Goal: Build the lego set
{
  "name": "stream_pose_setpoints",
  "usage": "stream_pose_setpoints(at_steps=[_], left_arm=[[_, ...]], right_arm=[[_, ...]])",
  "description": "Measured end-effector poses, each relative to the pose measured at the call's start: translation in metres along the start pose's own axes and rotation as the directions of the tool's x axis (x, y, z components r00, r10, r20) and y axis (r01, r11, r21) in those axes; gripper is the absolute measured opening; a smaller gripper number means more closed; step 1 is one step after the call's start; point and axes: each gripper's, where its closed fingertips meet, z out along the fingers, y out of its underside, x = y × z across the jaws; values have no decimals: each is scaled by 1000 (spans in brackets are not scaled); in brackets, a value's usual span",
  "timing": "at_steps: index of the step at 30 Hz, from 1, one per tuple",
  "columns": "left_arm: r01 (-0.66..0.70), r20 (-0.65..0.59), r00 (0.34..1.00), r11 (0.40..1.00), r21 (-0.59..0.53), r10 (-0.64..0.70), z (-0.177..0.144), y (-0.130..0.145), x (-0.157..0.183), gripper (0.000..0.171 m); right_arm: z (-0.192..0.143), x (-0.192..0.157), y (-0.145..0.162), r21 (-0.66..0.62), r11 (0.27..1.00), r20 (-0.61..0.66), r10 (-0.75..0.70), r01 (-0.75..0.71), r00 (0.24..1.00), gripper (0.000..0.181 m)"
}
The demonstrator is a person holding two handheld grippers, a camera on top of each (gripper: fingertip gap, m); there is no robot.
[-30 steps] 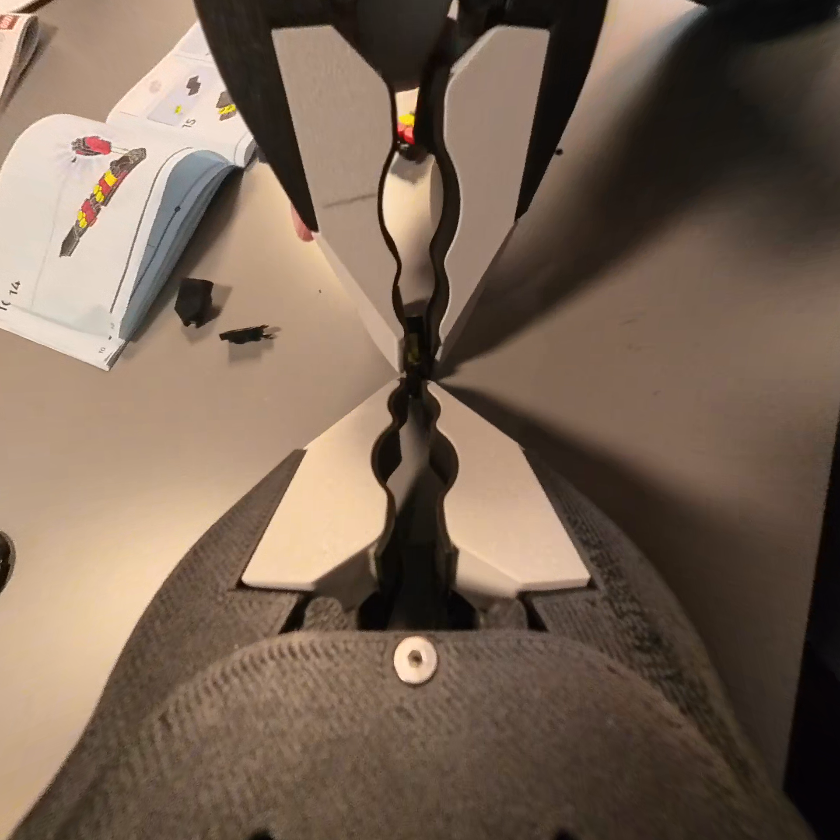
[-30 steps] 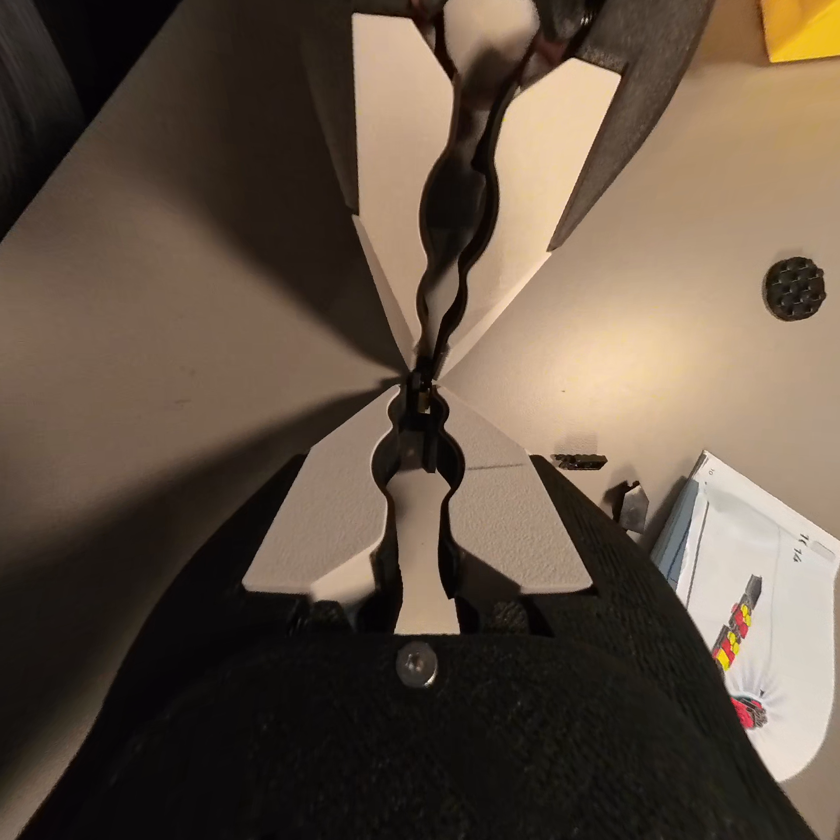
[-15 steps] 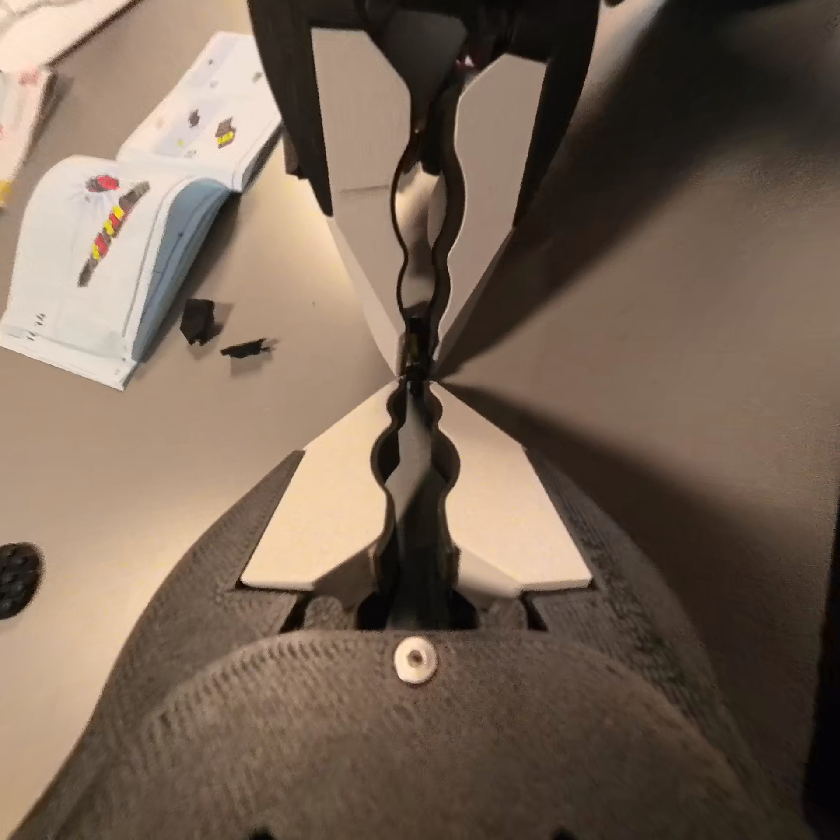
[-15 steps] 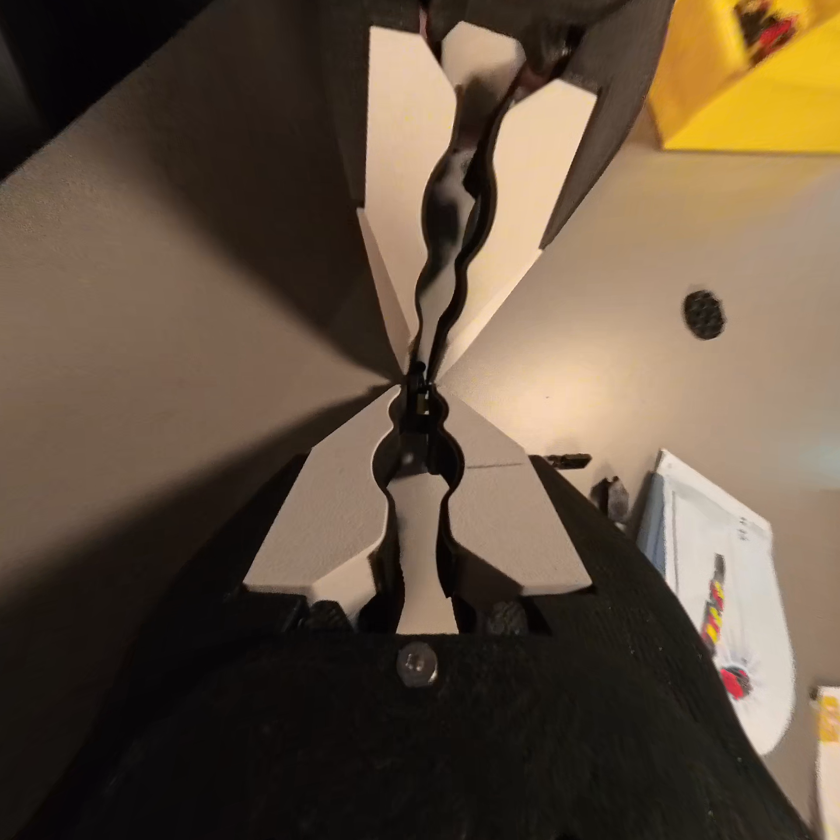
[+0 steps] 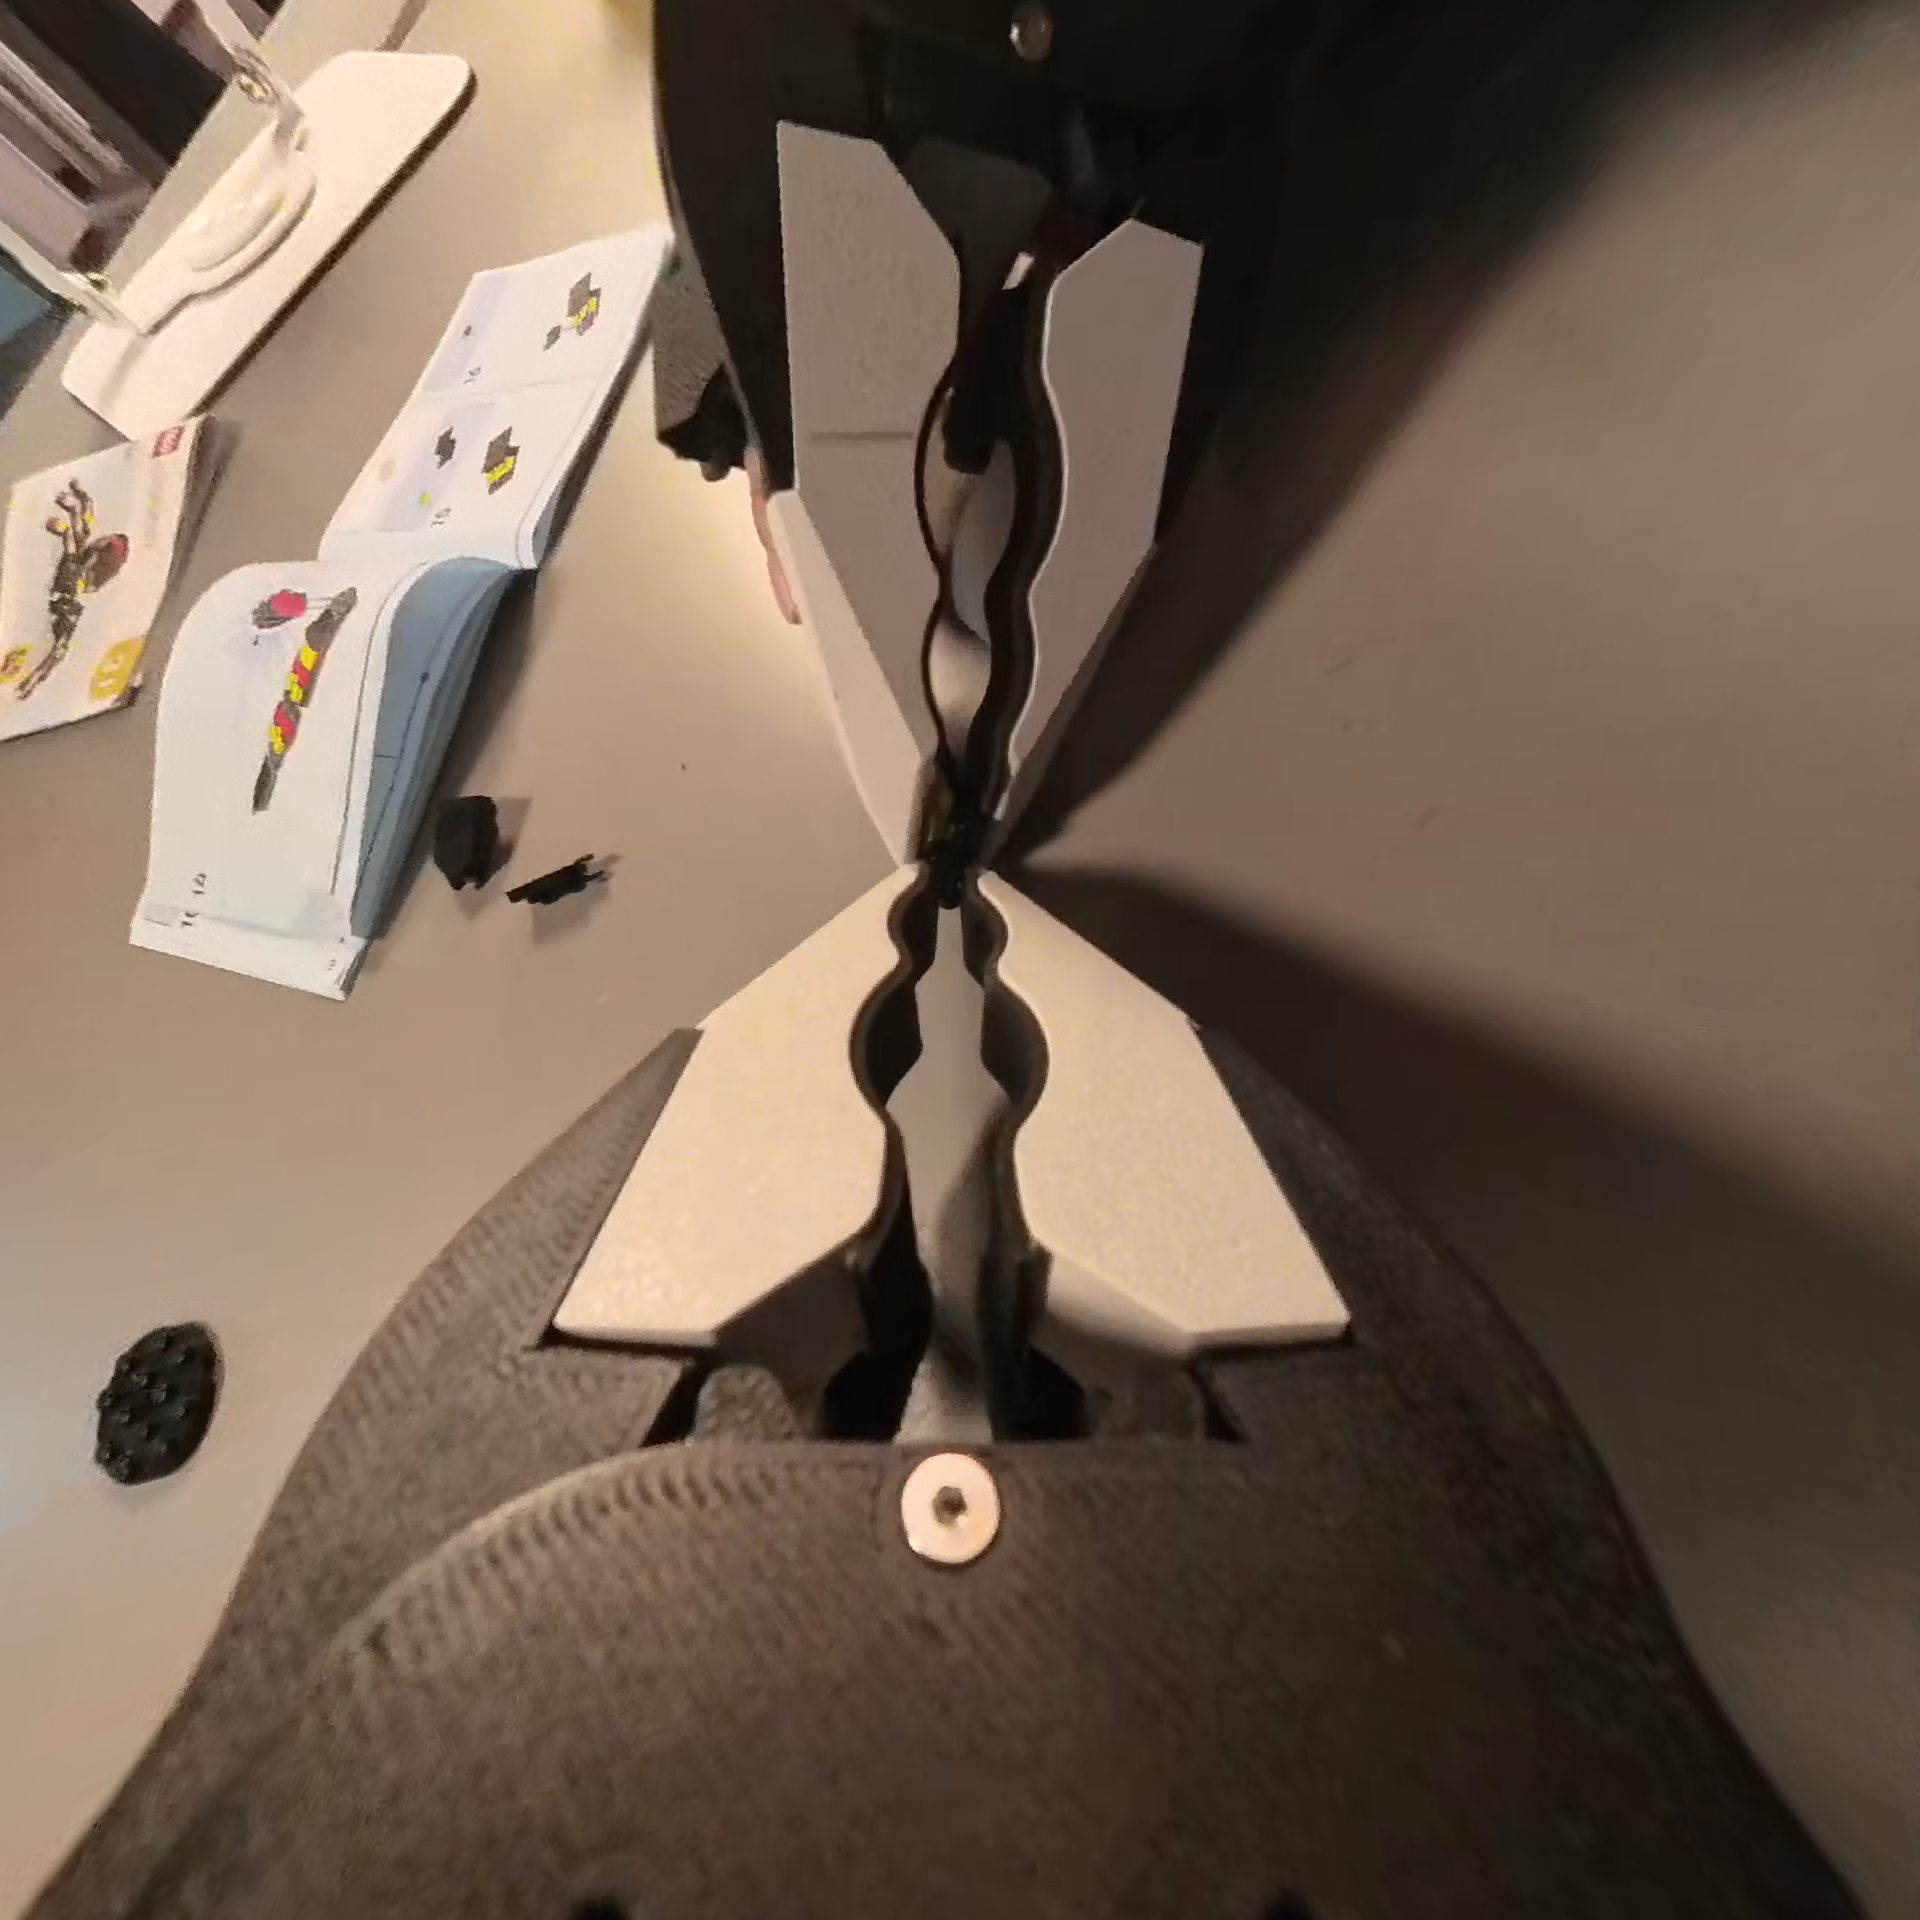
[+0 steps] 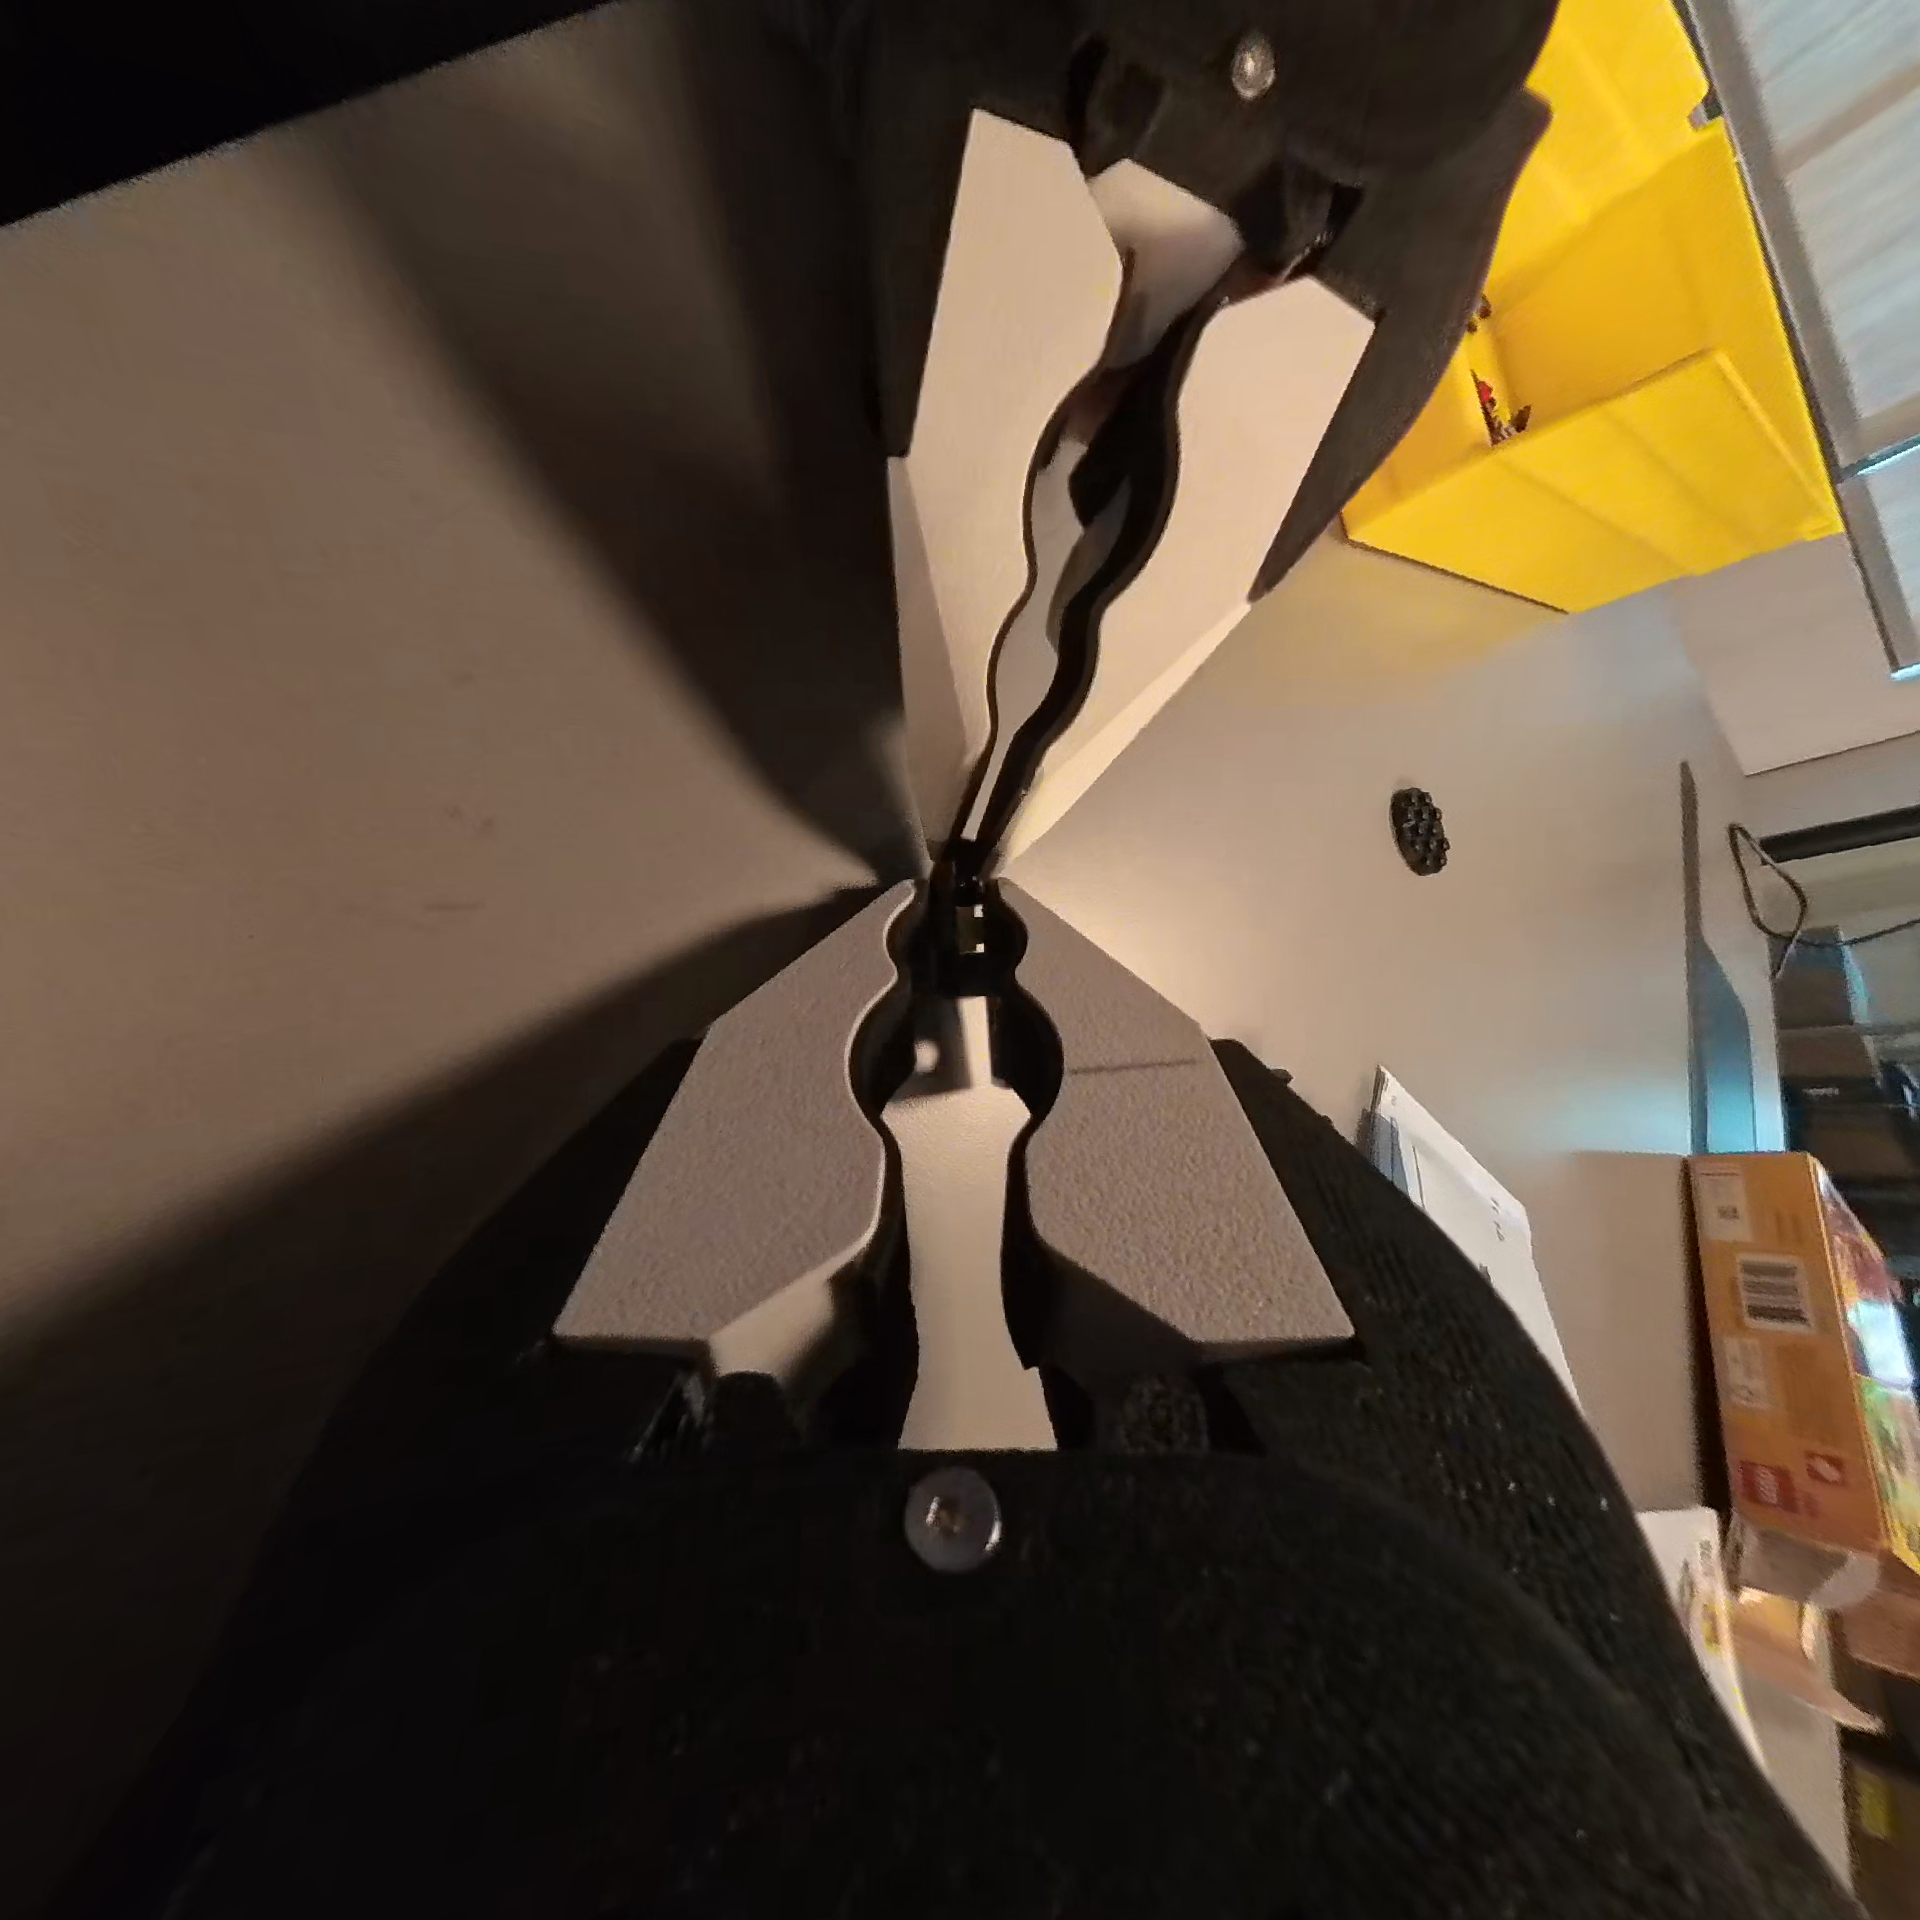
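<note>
My two grippers meet tip to tip above the grey table. In the left wrist view my left gripper [image 5: 951, 891] comes from below, and its fingertips are pinched on the end of a small black lego piece [image 5: 945, 831] with a yellow spot. The right gripper [image 5: 961, 805] comes from above and is closed on the same piece. In the right wrist view my right gripper [image 6: 961, 906] is shut on the black piece [image 6: 961, 948]. The left gripper [image 6: 971, 831] meets it from above. Most of the piece is hidden between the fingers.
An open instruction booklet [image 5: 312, 665] lies at the left, with two loose black pieces [image 5: 473, 836] [image 5: 556, 883] beside it. A round studded black piece [image 5: 156, 1397] lies nearer. A leaflet [image 5: 73, 571] and white stand [image 5: 260, 208] sit farther left. A yellow box [image 6: 1621, 416] and orange carton [image 6: 1787, 1351] stand at the right. Only a small space, under 4 cm, lies between the two pairs of fingers.
Both grippers stay pinched tip to tip on the small piece. Both have tilted or risen, so the views now show more of the table's far side, the yellow box and the carton.
</note>
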Motion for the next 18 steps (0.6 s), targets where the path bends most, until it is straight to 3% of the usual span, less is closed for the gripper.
stream_pose_setpoints(at_steps=[5, 13, 18], left_arm=[[-1, -8, 1000, 1000, 0, 1, 1, -1, 0, 4], [-14, 5, 1000, 1000, 6, 14, 1, -2, 0, 4], [-95, 112, 989, 995, 8, 93, 0, -4, -4, 7]], right_arm=[[-1, 0, 2, -21, 997, 36, 78, -78, 996, 6], [-1, 1, 1, -16, 999, -12, 41, -41, 999, 5], [-5, 6, -1, 48, 998, -74, 42, -38, 996, 5]])
